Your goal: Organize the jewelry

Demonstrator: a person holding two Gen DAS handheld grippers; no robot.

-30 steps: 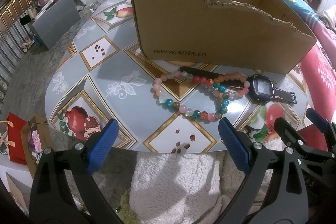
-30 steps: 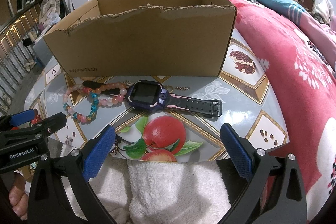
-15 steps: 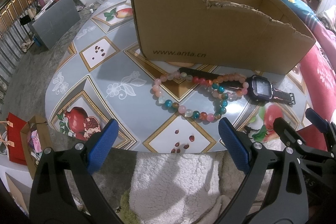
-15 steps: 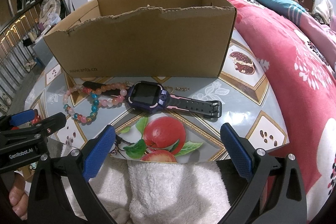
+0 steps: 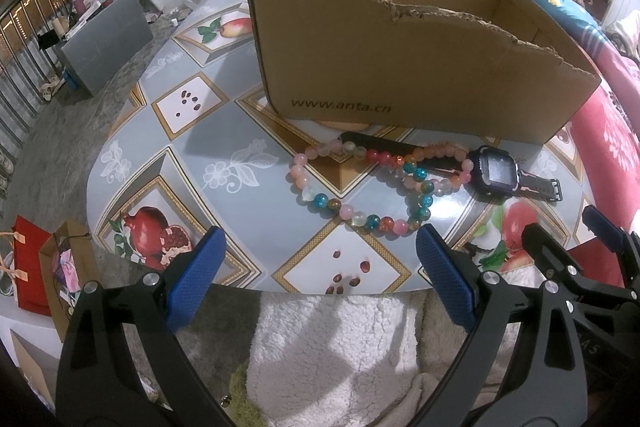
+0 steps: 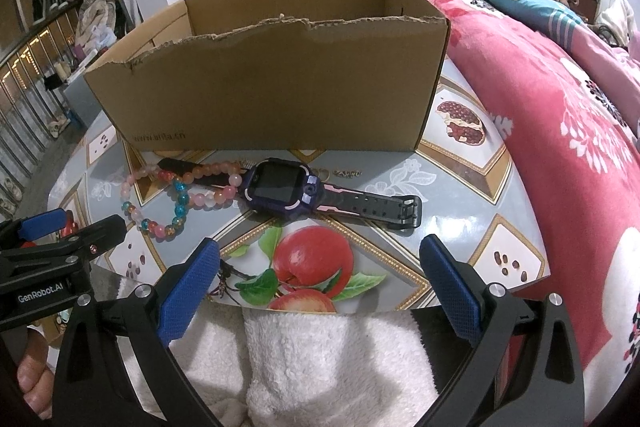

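A string of pink, teal and orange beads (image 5: 360,183) lies looped on the patterned table (image 5: 224,163), in front of an open cardboard box (image 5: 412,67). A dark smartwatch (image 5: 496,175) with a black strap lies just right of the beads. In the right wrist view the watch (image 6: 280,187) sits centre, the beads (image 6: 180,195) to its left, the box (image 6: 272,83) behind. My left gripper (image 5: 316,267) is open and empty at the table's near edge. My right gripper (image 6: 320,271) is open and empty, also at the near edge.
A small gold chain (image 6: 346,172) lies by the box, right of the watch. A red flowered blanket (image 6: 560,131) borders the table's right side. A white fleece cloth (image 5: 332,347) lies below the near edge. A red bag (image 5: 28,267) stands on the floor at left.
Both grippers have eased slightly back from the table; the beads and watch sit a little farther away in view. Nothing on the table has moved.
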